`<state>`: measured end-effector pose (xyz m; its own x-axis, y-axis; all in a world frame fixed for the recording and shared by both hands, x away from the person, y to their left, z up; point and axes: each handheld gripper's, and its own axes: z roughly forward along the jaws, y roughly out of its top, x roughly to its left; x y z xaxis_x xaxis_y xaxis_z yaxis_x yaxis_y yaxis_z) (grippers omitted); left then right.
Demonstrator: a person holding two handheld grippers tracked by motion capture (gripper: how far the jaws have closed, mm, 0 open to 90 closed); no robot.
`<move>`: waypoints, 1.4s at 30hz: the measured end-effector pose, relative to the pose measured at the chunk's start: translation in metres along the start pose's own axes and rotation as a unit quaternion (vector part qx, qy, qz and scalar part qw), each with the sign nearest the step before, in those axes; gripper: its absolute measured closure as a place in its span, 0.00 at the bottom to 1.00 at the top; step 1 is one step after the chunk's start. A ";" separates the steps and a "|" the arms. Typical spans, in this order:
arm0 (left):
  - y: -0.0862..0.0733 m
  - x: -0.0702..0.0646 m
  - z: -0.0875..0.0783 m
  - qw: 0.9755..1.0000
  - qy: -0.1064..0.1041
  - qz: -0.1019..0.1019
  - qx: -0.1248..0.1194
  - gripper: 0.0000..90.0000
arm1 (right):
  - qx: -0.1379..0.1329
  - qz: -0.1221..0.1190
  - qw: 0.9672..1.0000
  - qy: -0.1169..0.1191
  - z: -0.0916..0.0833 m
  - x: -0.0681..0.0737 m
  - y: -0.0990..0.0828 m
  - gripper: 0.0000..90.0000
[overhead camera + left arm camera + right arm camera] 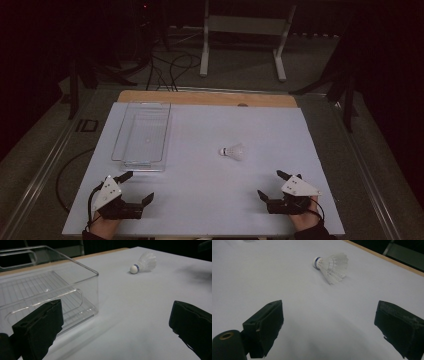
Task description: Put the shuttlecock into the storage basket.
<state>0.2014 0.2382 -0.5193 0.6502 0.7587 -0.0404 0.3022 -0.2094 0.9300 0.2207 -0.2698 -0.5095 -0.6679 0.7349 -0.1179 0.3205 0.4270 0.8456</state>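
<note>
A white shuttlecock (234,151) lies on its side on the white table top (210,190), its cork tip toward the left. It lies ahead of the right gripper's jaws (332,268) and far off to the right in the left gripper view (143,263). A clear plastic bin (142,135) stands empty at the left, close before the left gripper (45,292). My left gripper (136,187) rests open near the front left edge, nothing between its jaws. My right gripper (271,185) rests open at the front right, also holding nothing.
A wooden strip (207,98) runs along the table's far edge. Beyond it stand a white metal frame (245,35) and cables on the dark floor (167,70). Open white surface lies between the grippers and the shuttlecock.
</note>
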 end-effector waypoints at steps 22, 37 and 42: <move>-0.002 -0.002 0.004 1.000 0.008 0.026 0.005 0.00 | -0.005 0.010 1.000 0.007 -0.001 0.001 -0.001 0.09; 0.004 -0.005 0.003 0.999 0.011 0.034 0.002 0.00 | -0.008 0.007 1.000 -0.001 -0.001 -0.001 0.001 0.09; 0.019 -0.004 -0.004 0.999 0.010 0.036 -0.008 0.00 | -0.008 0.007 1.000 -0.002 0.000 0.000 0.001 0.09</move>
<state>0.2015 0.2333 -0.5000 0.6558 0.7541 0.0349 0.2433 -0.2550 0.9358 0.2212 -0.2695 -0.5085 -0.6613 0.7424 -0.1076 0.3192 0.4083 0.8552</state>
